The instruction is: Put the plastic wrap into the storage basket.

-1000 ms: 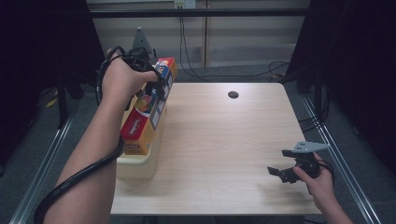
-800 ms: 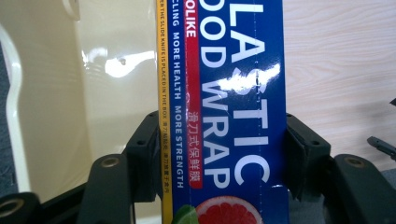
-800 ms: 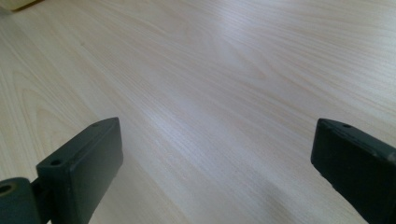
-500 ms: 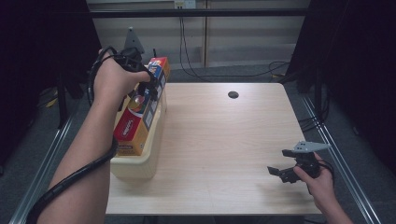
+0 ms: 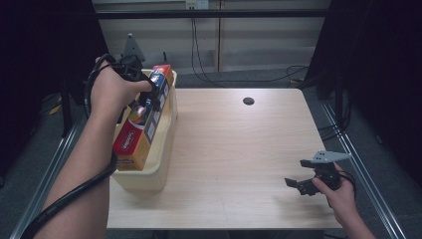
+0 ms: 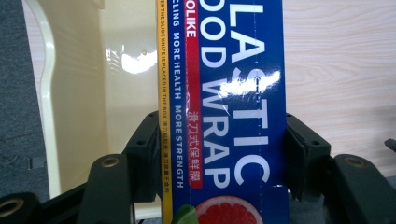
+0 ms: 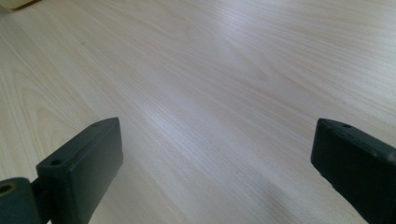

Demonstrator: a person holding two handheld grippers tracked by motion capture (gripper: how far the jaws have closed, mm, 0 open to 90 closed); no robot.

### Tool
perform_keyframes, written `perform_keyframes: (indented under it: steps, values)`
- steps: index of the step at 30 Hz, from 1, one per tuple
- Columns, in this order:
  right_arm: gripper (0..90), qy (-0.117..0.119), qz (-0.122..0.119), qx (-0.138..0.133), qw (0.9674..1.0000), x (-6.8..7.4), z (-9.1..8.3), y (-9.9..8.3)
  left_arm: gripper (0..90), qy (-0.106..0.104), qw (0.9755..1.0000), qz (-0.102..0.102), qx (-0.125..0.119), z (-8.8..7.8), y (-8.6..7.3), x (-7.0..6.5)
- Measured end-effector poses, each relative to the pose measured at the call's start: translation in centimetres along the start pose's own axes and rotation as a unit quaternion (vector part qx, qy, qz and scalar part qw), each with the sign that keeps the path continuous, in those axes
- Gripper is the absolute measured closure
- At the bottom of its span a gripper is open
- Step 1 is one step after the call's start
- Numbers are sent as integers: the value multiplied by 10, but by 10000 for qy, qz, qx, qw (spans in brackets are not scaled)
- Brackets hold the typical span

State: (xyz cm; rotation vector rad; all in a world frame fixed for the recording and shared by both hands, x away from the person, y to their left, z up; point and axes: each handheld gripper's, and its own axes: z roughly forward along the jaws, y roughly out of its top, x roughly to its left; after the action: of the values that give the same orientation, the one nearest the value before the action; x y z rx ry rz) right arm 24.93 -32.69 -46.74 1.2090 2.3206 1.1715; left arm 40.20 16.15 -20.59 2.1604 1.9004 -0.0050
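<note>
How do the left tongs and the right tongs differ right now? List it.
The left tongs are shut on the plastic wrap box; the right tongs stand open with nothing between them. The left tongs are raised over the cream bin at the table's left edge; the right tongs sit low over bare tabletop, near right. Both have black jaws.

Two handheld grippers: left gripper (image 6: 219, 154), matte black, blocky jaws with small screw holes and brass-coloured pivot pins; right gripper (image 5: 304, 183), black, topped by a grey three-cornered plate. Thick black cable (image 5: 74, 191) looped over the left hand (image 5: 112, 89) and trailing along a bare forearm. No sleeves on either arm.
</note>
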Motion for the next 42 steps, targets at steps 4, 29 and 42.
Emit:
perform_keyframes:
  steps: [4, 29, 42]
  values:
    - [22, 4, -3, 1, 10000, 1, 0, 0, 410, 20, 10000, -21, 20, 2, -2, 5]
    - [22, 25, -53, -13, 10000, 1, 4, 3, 409, 77, 9998, -159, 36, 10, -9, 23]
    - [22, 26, -61, -4, 10000, 2, 4, 3, 409, 117, 9998, -154, 73, 17, -11, 29]
